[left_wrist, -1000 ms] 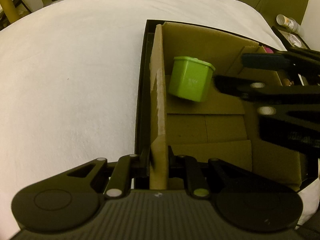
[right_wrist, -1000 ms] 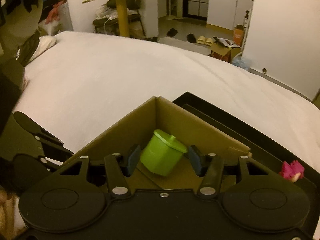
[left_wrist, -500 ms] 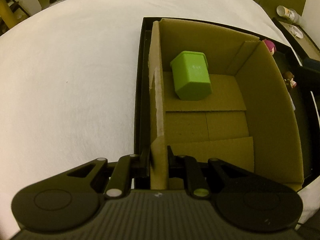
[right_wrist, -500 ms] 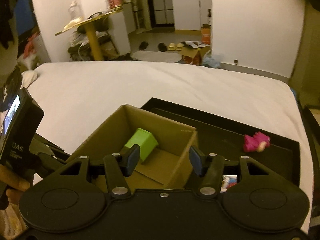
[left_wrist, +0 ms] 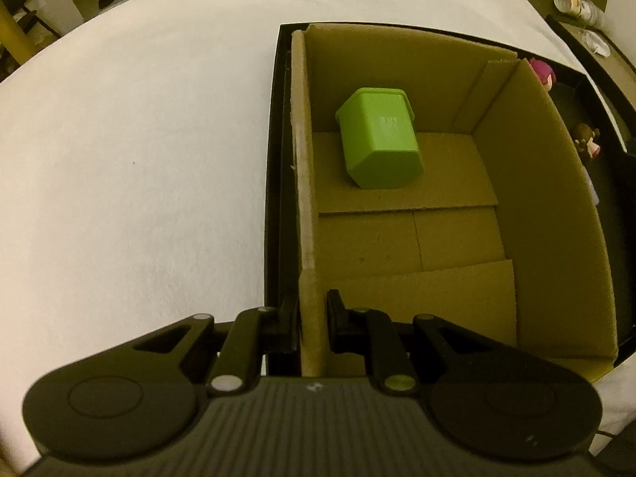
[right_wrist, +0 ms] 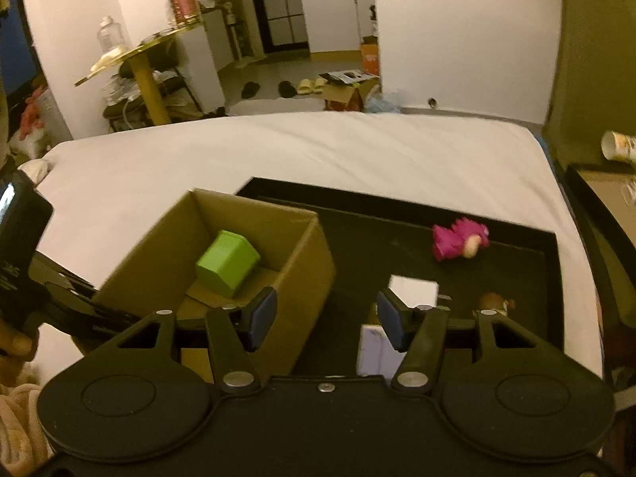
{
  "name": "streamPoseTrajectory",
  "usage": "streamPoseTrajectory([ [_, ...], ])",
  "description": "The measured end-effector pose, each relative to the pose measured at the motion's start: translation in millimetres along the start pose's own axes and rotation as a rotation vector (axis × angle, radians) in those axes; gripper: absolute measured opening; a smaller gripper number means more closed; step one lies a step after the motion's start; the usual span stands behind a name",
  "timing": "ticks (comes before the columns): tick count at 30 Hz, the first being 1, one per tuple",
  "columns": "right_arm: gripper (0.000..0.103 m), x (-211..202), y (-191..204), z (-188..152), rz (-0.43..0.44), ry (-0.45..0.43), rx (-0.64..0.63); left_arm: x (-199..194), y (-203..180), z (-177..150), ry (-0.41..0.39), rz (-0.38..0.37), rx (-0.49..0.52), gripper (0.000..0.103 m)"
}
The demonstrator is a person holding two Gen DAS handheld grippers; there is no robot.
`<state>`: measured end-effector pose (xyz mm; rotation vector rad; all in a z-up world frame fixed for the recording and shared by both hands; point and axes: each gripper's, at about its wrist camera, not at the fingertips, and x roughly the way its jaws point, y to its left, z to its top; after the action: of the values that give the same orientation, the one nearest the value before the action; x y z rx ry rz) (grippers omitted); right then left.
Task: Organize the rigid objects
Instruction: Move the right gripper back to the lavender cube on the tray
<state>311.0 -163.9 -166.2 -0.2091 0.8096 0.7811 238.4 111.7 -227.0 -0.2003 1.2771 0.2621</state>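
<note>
Left gripper (left_wrist: 312, 324) pinches the near wall of the cardboard box (left_wrist: 540, 214), one finger outside and one inside. Right gripper (right_wrist: 326, 320) is spread wide and holds nothing; it hangs above the black tray (right_wrist: 373, 238).

Inside the box, the green tub (left_wrist: 379, 139) lies on its side on the floor, toward 12 o'clock in the left view, close to the left wall. The box sits at the 9 o'clock end of the tray, and the tray rests on a white bed (right_wrist: 278, 147).

On the tray, a pink doll (right_wrist: 459, 238) lies toward 1 o'clock in the right view. A small brown figure (right_wrist: 493, 302) is at 3 o'clock. A white block (right_wrist: 413, 290) sits just past the right gripper's fingers, between the box and the brown figure.
</note>
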Motion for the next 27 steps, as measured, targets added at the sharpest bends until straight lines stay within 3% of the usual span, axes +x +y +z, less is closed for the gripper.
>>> streamPoseTrajectory([
  [27,0.058,25,-36,-44,-0.039,0.088,0.117,3,-11,-2,0.01,0.008,0.053,0.013],
])
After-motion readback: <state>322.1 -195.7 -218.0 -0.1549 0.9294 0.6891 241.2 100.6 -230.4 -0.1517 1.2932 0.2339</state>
